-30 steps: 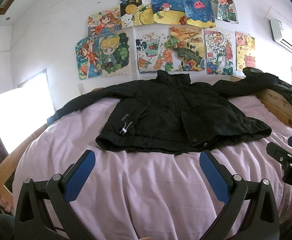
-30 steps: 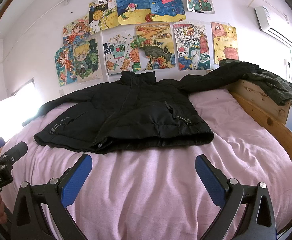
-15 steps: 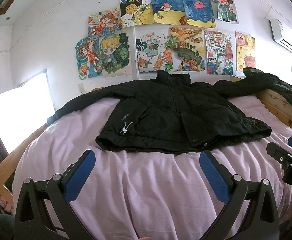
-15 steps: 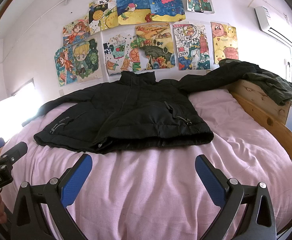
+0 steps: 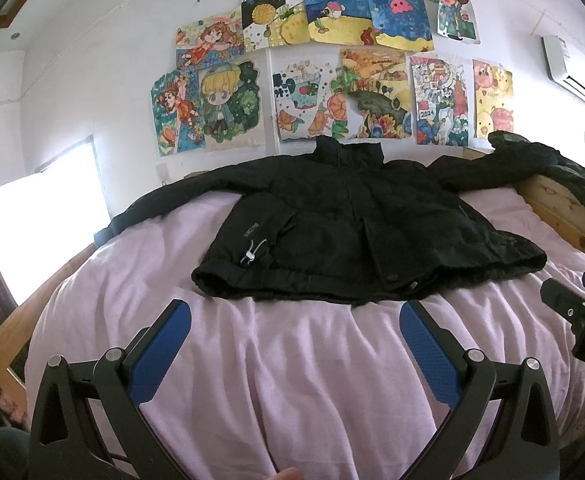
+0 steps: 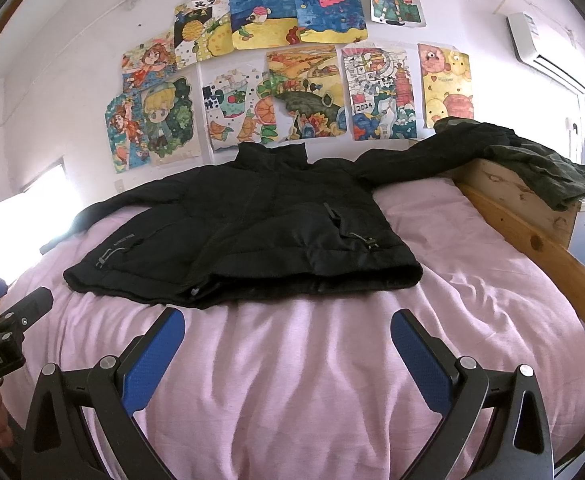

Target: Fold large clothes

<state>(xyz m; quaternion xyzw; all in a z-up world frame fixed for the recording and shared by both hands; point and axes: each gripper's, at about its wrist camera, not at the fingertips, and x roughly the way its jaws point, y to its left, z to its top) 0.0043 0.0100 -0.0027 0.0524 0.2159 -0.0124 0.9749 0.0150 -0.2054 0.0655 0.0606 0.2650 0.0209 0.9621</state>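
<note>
Nearest the cameras, the left tool [image 5: 294,354] and the right tool [image 6: 288,360] are held low over the near part of the bed [image 5: 292,380], both w/ blue pads spread wide and nothing between them, i.e. released. They are kept side by side and short of the garment, prob. so the whole piece can be taken in before a first grab is chosen (the right tool's body shows at the edge of the left view, so the two are close together).

Past the pads, bare pink bedding is seen, creased but w/ nothing on it.

Further on, the black jacket [image 5: 356,236] is laid flat, front up, roughly mid-bed. Its hem [image 6: 252,284] is turned toward the tools and its collar [image 5: 348,150] toward the far wall, so the body's long axis runs away from the cameras. The sleeves are spread approx. crosswise to that: the left-side sleeve [image 5: 164,204] is stretched to the bed's left edge, the right-side sleeve [image 6: 416,160] is run up onto the wooden bed frame [image 6: 532,216], where it meets a dark green garment [image 6: 548,176]. Spread like this, it is judged ready for sleeves to be folded inward first.

Farthest, drawings [image 6: 284,68] are taped to the wall
</note>
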